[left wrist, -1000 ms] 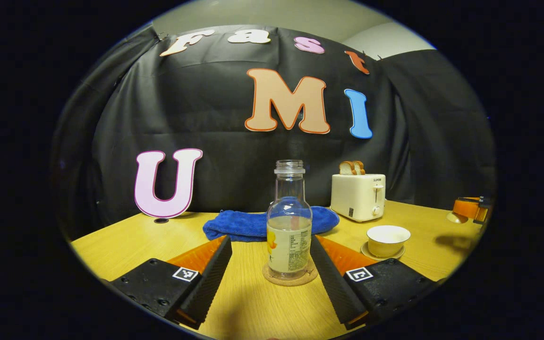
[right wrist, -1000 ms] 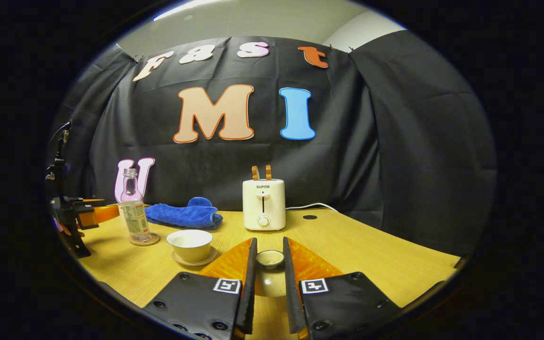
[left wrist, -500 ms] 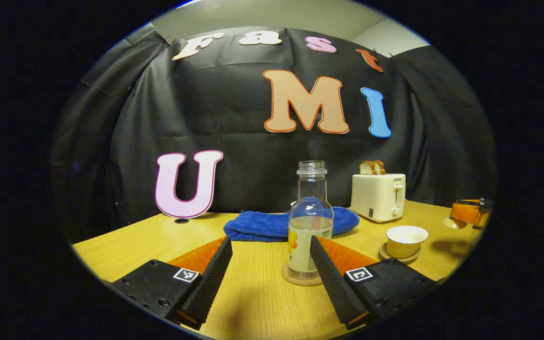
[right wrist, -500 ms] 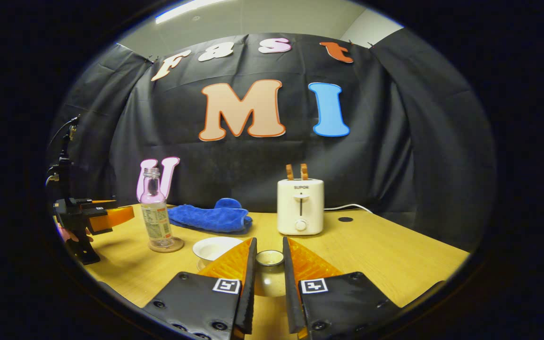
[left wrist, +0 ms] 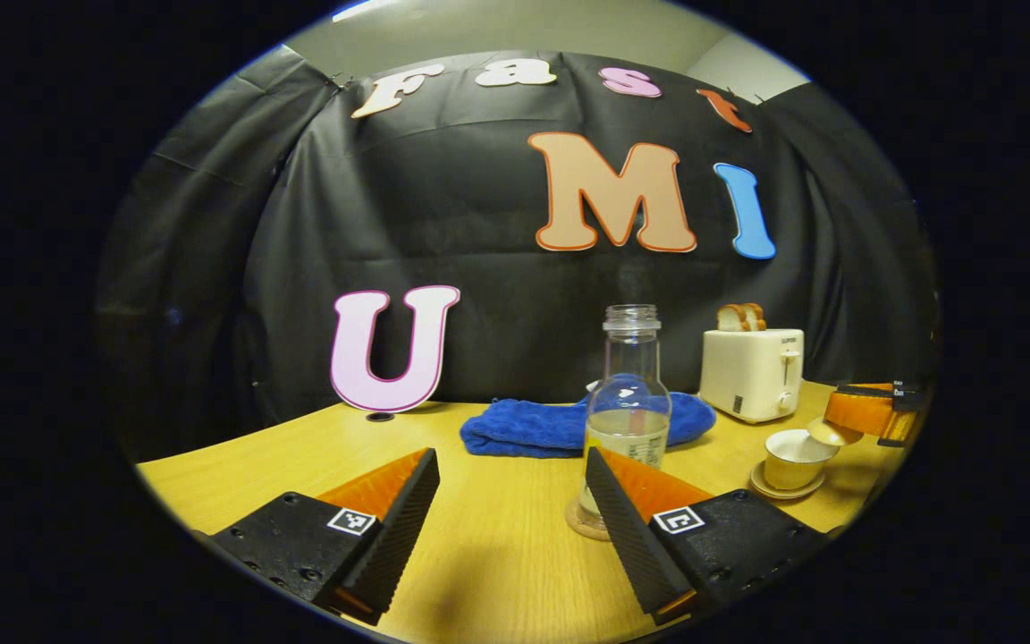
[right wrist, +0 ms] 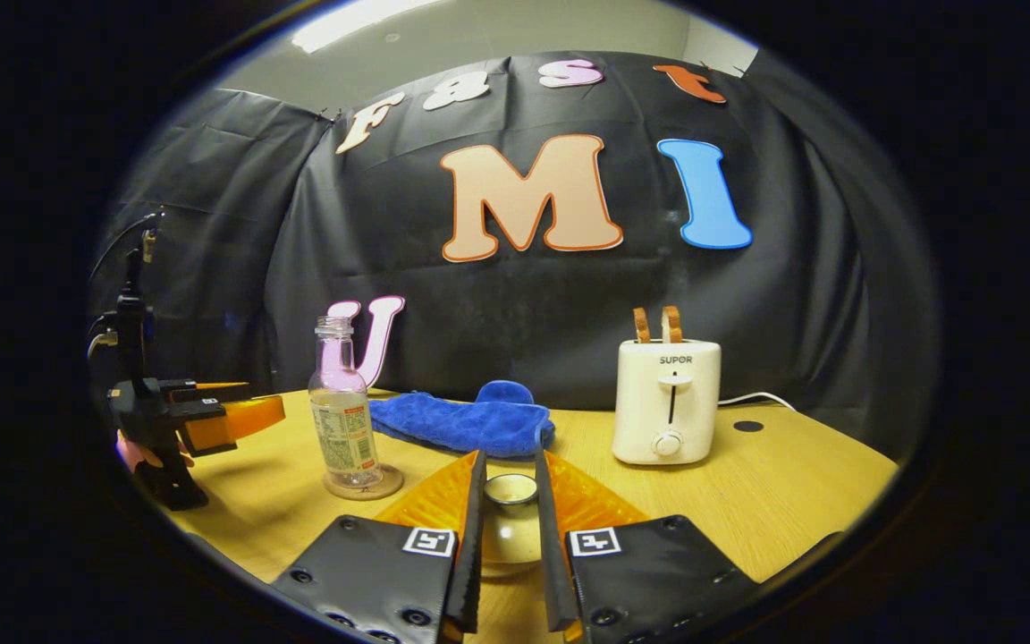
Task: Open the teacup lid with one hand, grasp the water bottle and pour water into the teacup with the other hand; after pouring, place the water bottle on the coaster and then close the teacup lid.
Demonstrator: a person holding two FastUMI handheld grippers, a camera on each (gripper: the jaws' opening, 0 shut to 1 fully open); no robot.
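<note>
Clear bottle (left wrist: 628,407) upright on coaster (left wrist: 583,521), neck up; L jaws apart, R jaws prob. clamping lid (right wrist: 510,517).

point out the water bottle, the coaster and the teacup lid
water bottle (left wrist: 629,394), left gripper view, on its clear shoulder above the water line
coaster (right wrist: 363,484), right gripper view, on its front rim under the bottle
teacup lid (right wrist: 510,489), right gripper view, on its knob between the right gripper's fingers
</note>
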